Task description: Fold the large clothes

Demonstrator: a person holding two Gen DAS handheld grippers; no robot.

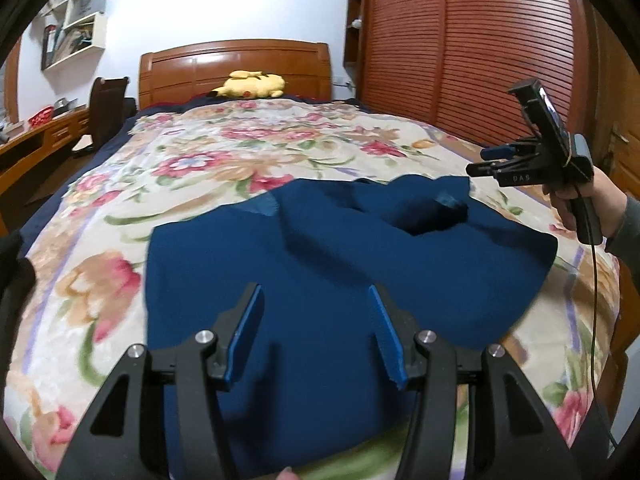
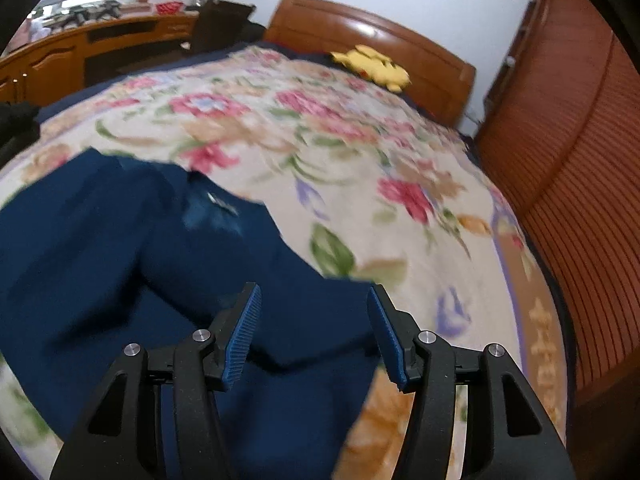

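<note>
A dark blue garment (image 1: 320,264) lies spread on the floral bedspread (image 1: 224,152), with bunched folds near its far edge. My left gripper (image 1: 316,296) is open and empty, held above the garment's near part. My right gripper (image 2: 314,296) is open and empty above the garment's right side (image 2: 120,264). The right gripper also shows in the left wrist view (image 1: 486,162), held in a hand above the garment's far right corner.
A yellow plush toy (image 1: 250,85) lies by the wooden headboard (image 1: 236,64). A slatted wooden wardrobe (image 1: 472,48) stands along the bed's right side. A desk (image 1: 36,140) and a chair (image 1: 106,112) stand to the left.
</note>
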